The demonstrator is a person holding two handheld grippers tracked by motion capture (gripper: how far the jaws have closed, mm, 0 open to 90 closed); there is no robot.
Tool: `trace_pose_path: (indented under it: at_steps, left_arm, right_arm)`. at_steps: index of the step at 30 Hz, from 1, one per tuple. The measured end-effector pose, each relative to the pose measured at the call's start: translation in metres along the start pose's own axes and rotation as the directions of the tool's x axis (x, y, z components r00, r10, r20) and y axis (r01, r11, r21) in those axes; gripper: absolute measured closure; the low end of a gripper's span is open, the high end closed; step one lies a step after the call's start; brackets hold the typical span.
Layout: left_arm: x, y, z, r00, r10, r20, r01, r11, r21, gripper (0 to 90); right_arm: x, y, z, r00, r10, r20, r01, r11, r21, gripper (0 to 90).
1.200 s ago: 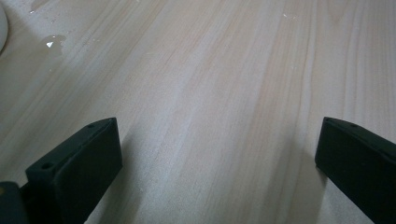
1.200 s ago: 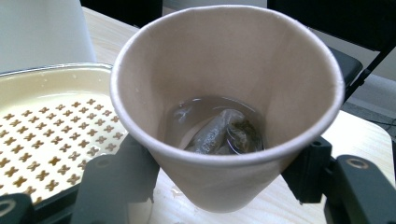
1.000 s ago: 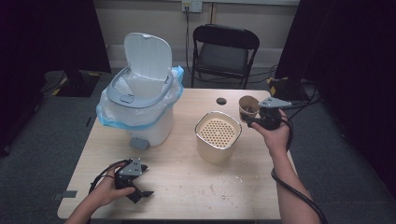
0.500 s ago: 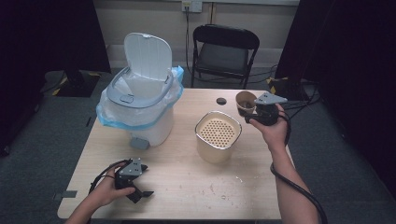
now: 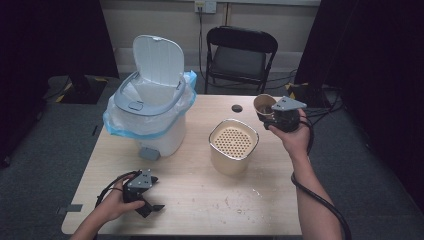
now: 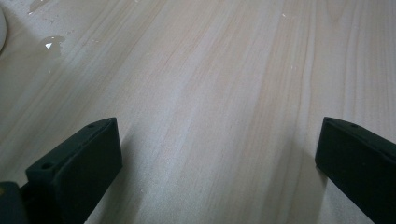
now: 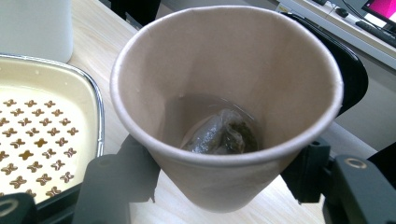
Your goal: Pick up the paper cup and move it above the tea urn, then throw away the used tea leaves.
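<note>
- Your right gripper (image 7: pixel 219 186) clamps the paper cup (image 7: pixel 224 116) between its 2 black jaws, 1 jaw on each side of the cup's lower wall.
- In the high view, your right gripper (image 5: pixel 280 117) holds the paper cup (image 5: pixel 263 105) lifted off the table (image 5: pixel 200 200), above its far right part, just right of the strainer container.
- The cup tilts toward the camera in the right gripper view, and its open mouth shows a wet tea bag (image 7: pixel 219 135) lying at the bottom in a little brownish liquid.
- The cream strainer container (image 5: pixel 233 145) stands on the table near the cup; its perforated insert (image 7: pixel 32 140) with small cross-shaped holes sits inside a metal rim.
- Your left gripper (image 6: pixel 215 154) has its 2 jaws spread wide apart with nothing between them, only bare wood grain below.
- Your left gripper (image 5: pixel 145 202) rests low at the near left part of the table, in your left hand (image 5: pixel 116 200), well apart from the cup.
- A white bin (image 5: pixel 150 110) with a blue liner and its lid raised stands at the far left of the table.
- A small dark round lid (image 5: pixel 237 108) lies on the table beyond the strainer container.
- A black folding chair (image 5: pixel 240 55) stands behind the table.
</note>
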State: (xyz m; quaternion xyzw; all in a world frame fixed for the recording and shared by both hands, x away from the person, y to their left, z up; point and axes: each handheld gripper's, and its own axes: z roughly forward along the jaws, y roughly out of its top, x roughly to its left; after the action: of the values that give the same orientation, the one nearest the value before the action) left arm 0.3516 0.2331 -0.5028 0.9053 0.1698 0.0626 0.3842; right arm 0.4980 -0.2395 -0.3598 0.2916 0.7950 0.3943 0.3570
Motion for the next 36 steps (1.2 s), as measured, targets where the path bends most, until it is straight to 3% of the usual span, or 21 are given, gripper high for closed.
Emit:
trace_pose_path:
  at_steps: [21, 33, 34, 36]
  left_arm:
    - [0.000, 0.000, 0.000, 1.0000, 0.003, 0.000, -0.003, 1.0000, 0.002, 0.0]
    - [0.000, 0.000, 0.000, 1.0000, 0.003, -0.002, -0.003, 1.0000, 0.004, 0.0]
    - [0.000, 0.000, 0.000, 1.0000, 0.003, -0.002, -0.003, 1.0000, 0.003, 0.0]
    - [0.000, 0.000, 0.000, 1.0000, 0.004, -0.002, -0.004, 1.0000, 0.003, 0.0]
  right_arm:
    - [0.001, 0.004, -0.007, 0.9987, -0.050, 0.002, 0.050, 0.999, 0.012, 39.6]
    - [0.008, 0.011, -0.009, 0.9869, -0.158, 0.030, 0.158, 0.987, 0.030, 40.0]
    - [0.009, 0.013, -0.010, 0.9814, -0.188, 0.041, 0.186, 0.982, 0.034, 40.1]
    - [0.010, 0.015, -0.011, 0.9782, -0.202, 0.050, 0.200, 0.979, 0.030, 40.2]
